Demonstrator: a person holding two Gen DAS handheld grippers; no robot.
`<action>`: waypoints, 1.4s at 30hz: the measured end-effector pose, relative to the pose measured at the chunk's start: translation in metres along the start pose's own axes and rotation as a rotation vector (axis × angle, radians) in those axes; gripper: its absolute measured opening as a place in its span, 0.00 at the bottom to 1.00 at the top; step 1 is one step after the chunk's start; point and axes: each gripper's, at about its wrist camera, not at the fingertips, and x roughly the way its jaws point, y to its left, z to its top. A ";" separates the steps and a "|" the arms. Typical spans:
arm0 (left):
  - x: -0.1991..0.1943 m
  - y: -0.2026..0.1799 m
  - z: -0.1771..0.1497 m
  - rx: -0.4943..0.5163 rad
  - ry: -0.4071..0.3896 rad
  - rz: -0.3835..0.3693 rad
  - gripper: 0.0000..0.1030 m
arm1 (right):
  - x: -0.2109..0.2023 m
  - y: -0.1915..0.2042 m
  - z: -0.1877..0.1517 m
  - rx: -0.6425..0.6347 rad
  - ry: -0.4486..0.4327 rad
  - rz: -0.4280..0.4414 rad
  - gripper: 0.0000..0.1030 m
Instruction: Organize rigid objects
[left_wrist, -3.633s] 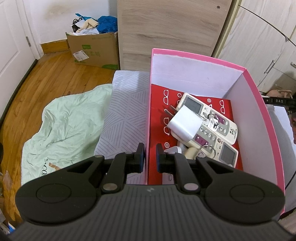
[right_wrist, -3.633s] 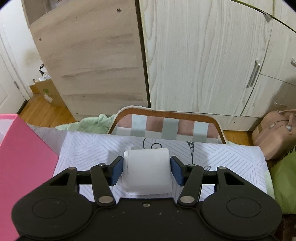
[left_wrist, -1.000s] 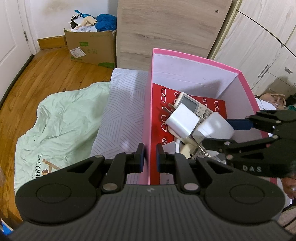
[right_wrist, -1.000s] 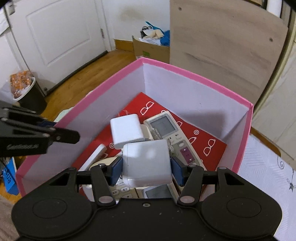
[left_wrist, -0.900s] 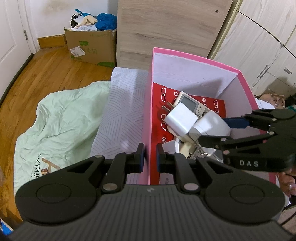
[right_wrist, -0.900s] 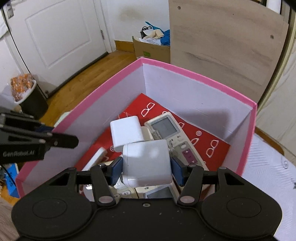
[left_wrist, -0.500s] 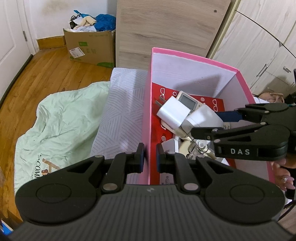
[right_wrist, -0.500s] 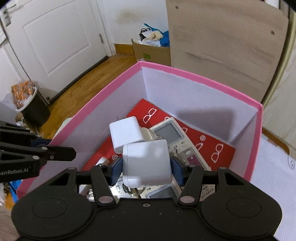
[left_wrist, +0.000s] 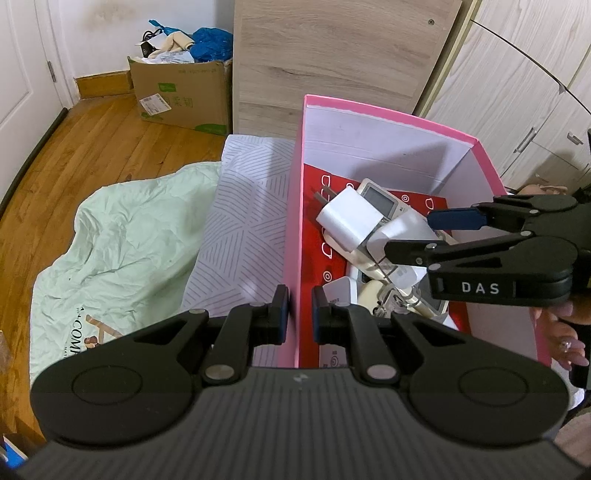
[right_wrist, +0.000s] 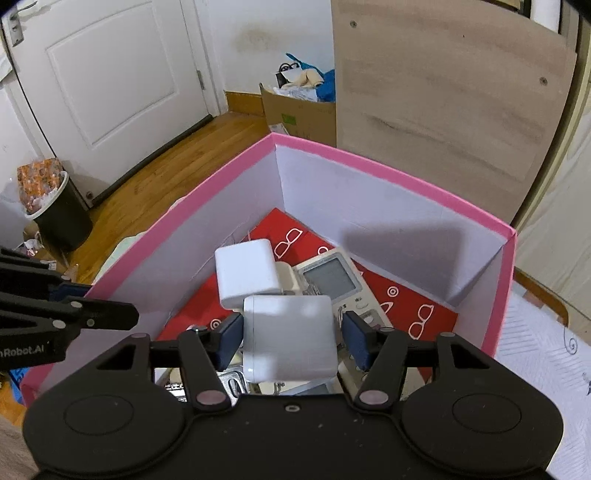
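My right gripper, spread just wider than the white charger block resting atop the remotes, should lift straight out; left gripper clamped on the pink box wall steadies it.

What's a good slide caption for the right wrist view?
Right gripper lowers a white charger into the pink box.
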 end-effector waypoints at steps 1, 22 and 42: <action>0.000 0.000 0.000 0.000 -0.001 0.001 0.10 | -0.001 0.000 0.000 -0.004 -0.004 -0.001 0.62; -0.067 -0.022 -0.021 0.016 -0.166 0.020 0.10 | -0.162 0.005 -0.030 0.026 -0.378 -0.069 0.62; -0.134 -0.108 -0.109 0.130 -0.410 0.007 0.13 | -0.246 0.033 -0.152 0.062 -0.662 -0.313 0.63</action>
